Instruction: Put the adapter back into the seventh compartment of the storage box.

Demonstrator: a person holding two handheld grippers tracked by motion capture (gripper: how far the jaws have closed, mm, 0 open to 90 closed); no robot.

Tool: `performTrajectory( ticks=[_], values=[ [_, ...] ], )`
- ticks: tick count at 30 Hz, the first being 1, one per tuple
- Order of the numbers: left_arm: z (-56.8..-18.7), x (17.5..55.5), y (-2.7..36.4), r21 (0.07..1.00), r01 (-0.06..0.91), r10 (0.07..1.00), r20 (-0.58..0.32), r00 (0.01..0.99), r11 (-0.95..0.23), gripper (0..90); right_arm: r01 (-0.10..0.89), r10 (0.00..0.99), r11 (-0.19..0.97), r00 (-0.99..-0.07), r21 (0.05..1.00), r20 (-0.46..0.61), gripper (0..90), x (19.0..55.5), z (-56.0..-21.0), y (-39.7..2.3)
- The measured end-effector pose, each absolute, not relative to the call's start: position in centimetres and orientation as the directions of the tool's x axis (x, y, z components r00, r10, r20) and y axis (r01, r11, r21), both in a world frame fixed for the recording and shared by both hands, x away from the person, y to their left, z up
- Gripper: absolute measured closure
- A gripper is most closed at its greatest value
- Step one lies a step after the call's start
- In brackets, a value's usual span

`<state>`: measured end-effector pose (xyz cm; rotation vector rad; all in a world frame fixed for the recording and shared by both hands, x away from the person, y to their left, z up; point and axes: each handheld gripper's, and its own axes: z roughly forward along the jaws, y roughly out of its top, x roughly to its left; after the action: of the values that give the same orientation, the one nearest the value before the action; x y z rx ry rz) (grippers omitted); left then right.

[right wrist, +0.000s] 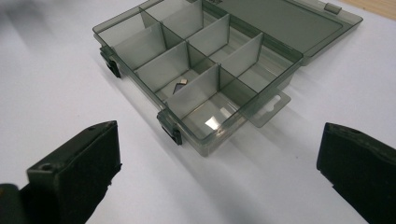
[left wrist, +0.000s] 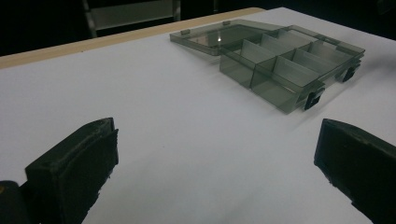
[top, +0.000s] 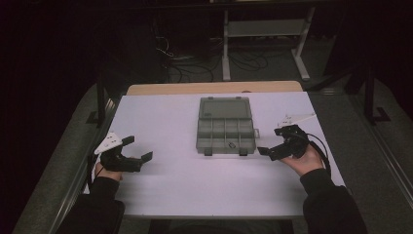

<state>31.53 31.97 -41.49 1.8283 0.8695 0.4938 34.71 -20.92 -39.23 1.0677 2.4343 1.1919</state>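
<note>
My right gripper (top: 273, 141) sits just beside the open organizer box (top: 225, 136); my left gripper (top: 138, 148) is well apart from it.

Both sets of jaws are spread with nothing between them. The box lies mid-table, long axis crosswise, lid (top: 224, 107) flat on its far side, a small metal piece (right wrist: 180, 83) in a front compartment. White table (top: 160, 180) lies bare around it.

Smoky grey box (right wrist: 219, 70) — white table (top: 185, 180) (black jaws).

Bare table all round the organiser box (top: 226, 130)

White table (top: 165, 122) lies open between both spread grippers; only the open-lidded box stands mid-table, nearer the right gripper (top: 276, 140)
</note>
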Motion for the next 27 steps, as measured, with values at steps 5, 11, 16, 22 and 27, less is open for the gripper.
performTrajectory(
  ticks=[5,11,16,22,27],
  values=[
    [-41.5,31.5,32.0,0.912,0.339,0.752,-0.052,0.657,-0.233,0.0,0.517,0.703,0.393,-0.702,0.760,0.114,0.0,34.3,-39.4,-21.4],
    [-41.5,31.5,32.0,0.912,0.339,0.753,-0.052,0.656,-0.232,0.0,0.518,0.709,0.380,-0.695,0.766,0.118,0.0,33.8,-39.7,-22.0],
    [-41.5,31.5,32.0,0.911,0.339,0.753,-0.050,0.656,-0.235,0.0,0.526,0.720,0.361,-0.682,0.770,0.129,0.0,33.2,-39.9,-22.6],
    [-41.5,31.5,32.0,0.911,0.340,0.753,-0.050,0.656,-0.235,0.0,0.519,0.730,0.333,-0.670,0.787,0.134,0.0,32.5,-40.2,-23.4],
    [-41.4,31.5,32.0,0.912,0.337,0.752,-0.050,0.658,-0.234,0.0,0.519,0.739,0.319,-0.660,0.793,0.136,0.0,31.9,-40.4,-23.9]
  ],
)
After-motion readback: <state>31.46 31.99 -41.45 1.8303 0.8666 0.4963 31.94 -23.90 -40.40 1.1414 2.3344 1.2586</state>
